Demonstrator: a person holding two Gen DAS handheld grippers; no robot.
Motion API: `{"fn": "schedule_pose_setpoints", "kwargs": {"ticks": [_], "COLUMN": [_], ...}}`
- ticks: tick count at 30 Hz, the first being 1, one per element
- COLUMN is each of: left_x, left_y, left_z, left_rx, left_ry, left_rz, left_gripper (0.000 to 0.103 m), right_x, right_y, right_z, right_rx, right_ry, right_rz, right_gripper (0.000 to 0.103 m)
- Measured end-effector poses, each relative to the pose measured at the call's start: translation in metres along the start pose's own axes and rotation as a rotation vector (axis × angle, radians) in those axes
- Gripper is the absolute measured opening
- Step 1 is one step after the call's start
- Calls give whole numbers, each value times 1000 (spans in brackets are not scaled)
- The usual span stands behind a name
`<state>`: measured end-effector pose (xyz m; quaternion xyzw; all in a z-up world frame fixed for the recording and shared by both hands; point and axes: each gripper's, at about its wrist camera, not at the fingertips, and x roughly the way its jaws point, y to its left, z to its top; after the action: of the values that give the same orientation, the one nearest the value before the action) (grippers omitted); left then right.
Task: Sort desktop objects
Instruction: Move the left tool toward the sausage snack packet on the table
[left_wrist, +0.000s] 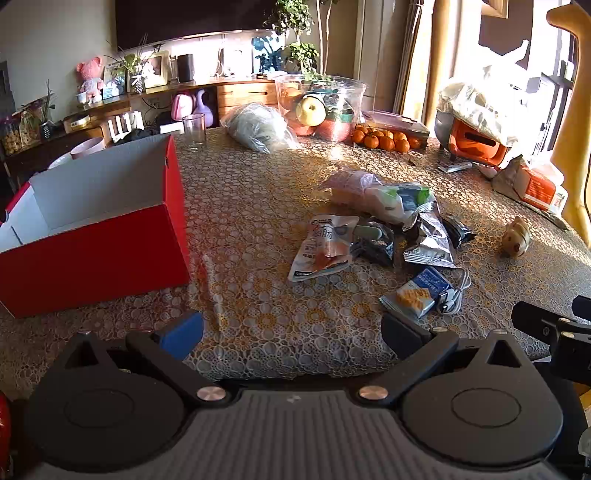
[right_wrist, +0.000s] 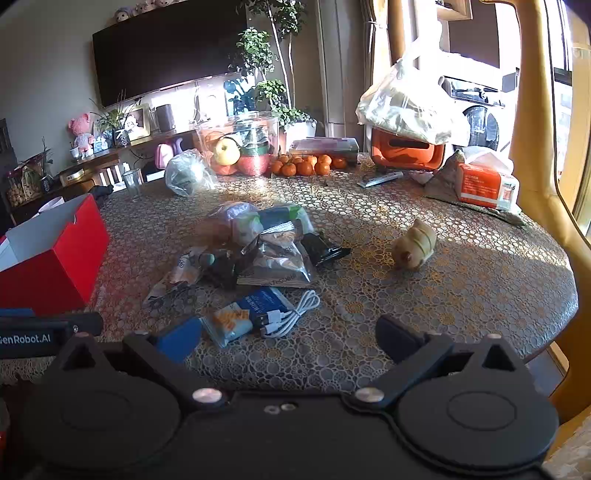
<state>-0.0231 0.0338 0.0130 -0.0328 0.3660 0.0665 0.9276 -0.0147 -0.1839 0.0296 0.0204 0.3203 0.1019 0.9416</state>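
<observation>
A pile of snack packets (left_wrist: 384, 229) lies mid-table, also in the right wrist view (right_wrist: 258, 251). A blue cracker packet (left_wrist: 421, 291) (right_wrist: 243, 314) and a coiled white cable (right_wrist: 291, 314) (left_wrist: 456, 295) lie nearest. A small beige toy (left_wrist: 517, 242) (right_wrist: 413, 247) sits to the right. An open red box (left_wrist: 96, 236) (right_wrist: 51, 254) stands at the left. My left gripper (left_wrist: 291, 332) is open and empty above the table's near edge. My right gripper (right_wrist: 288, 338) is open and empty, just short of the cracker packet and cable.
At the far side stand a glass (left_wrist: 194, 131), a plastic bag (left_wrist: 258, 127), a clear fruit tub (left_wrist: 319, 105), tangerines (left_wrist: 384, 140), an orange appliance under plastic (left_wrist: 476, 142) and a tissue pack (left_wrist: 535, 186). A yellow chair back (right_wrist: 546, 184) rises at right.
</observation>
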Motion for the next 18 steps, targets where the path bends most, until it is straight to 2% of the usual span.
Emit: {"fn": "schedule_pose_setpoints", "kwargs": {"ticks": [7, 18], "left_x": [-11, -21], "left_y": [15, 22], "left_z": [-5, -8], "left_rx": [-33, -48], "left_ry": [-17, -39], "left_rz": [25, 55], "left_gripper": [103, 103], "right_x": [-6, -11], "right_y": [15, 27], "right_z": [-1, 0], "right_rx": [-45, -81], "right_ry": [-24, -15], "right_rz": [83, 96], "right_gripper": [100, 100]}}
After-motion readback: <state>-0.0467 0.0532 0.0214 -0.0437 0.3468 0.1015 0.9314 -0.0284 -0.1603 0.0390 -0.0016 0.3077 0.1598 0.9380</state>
